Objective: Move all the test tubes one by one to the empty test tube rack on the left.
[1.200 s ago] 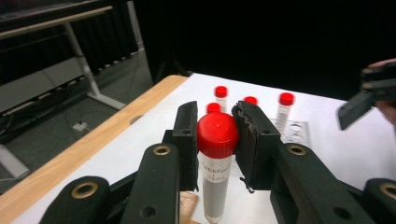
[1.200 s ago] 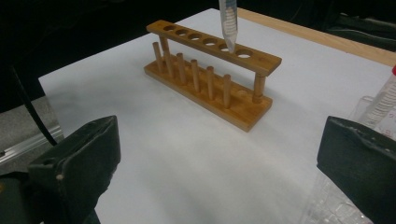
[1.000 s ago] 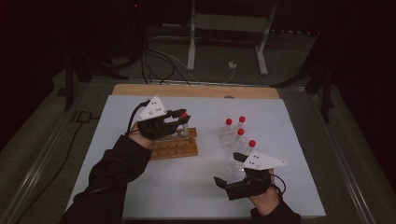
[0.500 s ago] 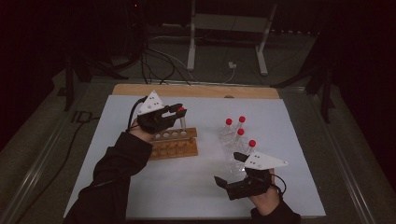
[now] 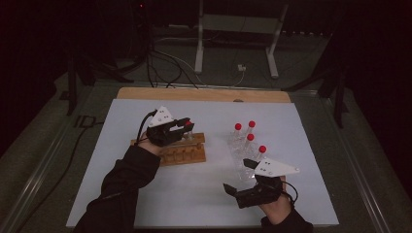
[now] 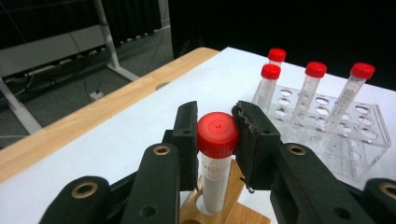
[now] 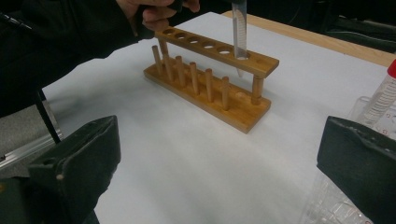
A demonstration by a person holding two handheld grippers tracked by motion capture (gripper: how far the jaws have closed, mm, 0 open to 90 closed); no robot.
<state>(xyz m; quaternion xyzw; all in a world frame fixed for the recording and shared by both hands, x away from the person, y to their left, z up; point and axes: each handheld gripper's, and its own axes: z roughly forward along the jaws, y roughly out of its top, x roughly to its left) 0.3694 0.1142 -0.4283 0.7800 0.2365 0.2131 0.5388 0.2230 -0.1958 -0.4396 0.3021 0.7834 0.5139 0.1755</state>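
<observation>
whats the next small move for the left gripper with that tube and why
Probably keep lowering it straight down. The left gripper is shut on the red-capped tube, whose tip has only just entered the end hole of the wooden rack and hangs above the base in the right gripper view. Letting go now would likely drop or tilt it.

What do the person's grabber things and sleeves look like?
Each gripper, left and right, is black with two chunky jaws. The pads are flat and dark, and brass-coloured rivets sit in the arms. A pale three-cornered plate with small dots tops each one, and a black cable trails off. The sleeves are dark.
</observation>
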